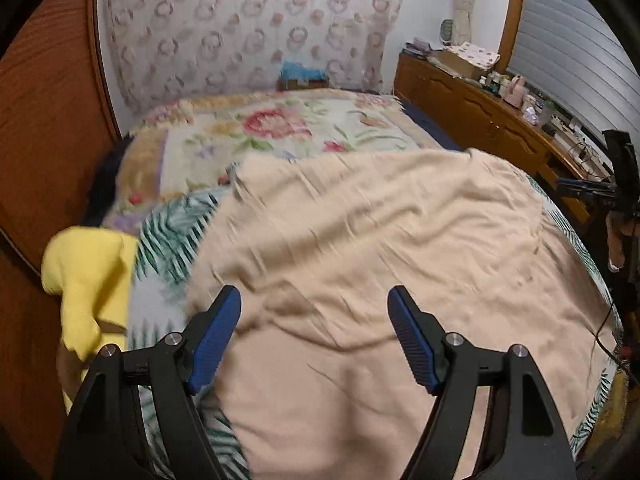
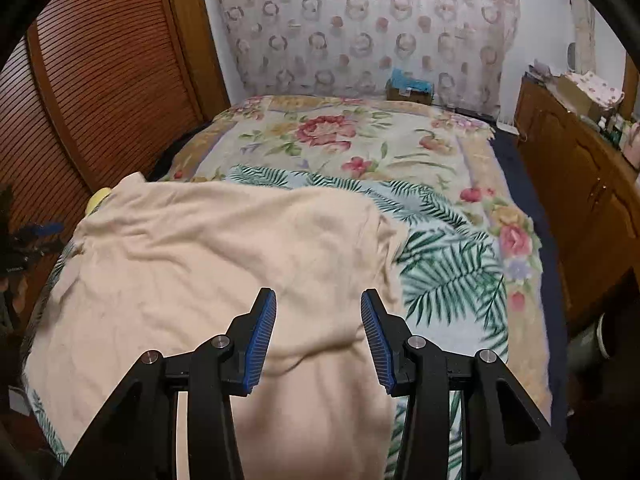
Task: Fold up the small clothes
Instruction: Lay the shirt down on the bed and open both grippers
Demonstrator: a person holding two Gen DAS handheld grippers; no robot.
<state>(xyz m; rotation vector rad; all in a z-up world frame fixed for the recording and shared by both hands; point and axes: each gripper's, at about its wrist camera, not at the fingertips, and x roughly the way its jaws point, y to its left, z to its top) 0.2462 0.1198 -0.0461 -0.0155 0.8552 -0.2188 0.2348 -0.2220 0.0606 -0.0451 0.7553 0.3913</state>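
My left gripper (image 1: 314, 312) stands wide apart, its blue pads (image 1: 214, 340) clear of everything; nothing is pinched between them. Beneath and ahead of it lies the cream garment (image 1: 380, 240), spread out and wrinkled across the bed. My right gripper (image 2: 318, 312) is parted too, less widely, and it also holds nothing — the cream garment (image 2: 208, 248) shows in the gap between its pads but I see no pad pressing on it.

The garment covers the near part of the bed, lying on a sheet printed with green palm leaves (image 2: 448, 264). Further back that sheet rests on a flowered blanket (image 2: 340, 136) with pink roses. In the left wrist view a yellow piece of clothing (image 1: 88, 276) sits just beside the garment's left edge, against the brown slatted door (image 2: 100, 80); from the right wrist view only a sliver of yellow peeks out behind the garment's far left corner.

Behind the bed hangs a curtain with round pink patterns (image 1: 248, 28), and a small box with something blue on top (image 2: 410, 86) stands at its foot. A wooden cabinet (image 1: 492, 116) runs along the right side of the room, its top crowded with small items I cannot make out.
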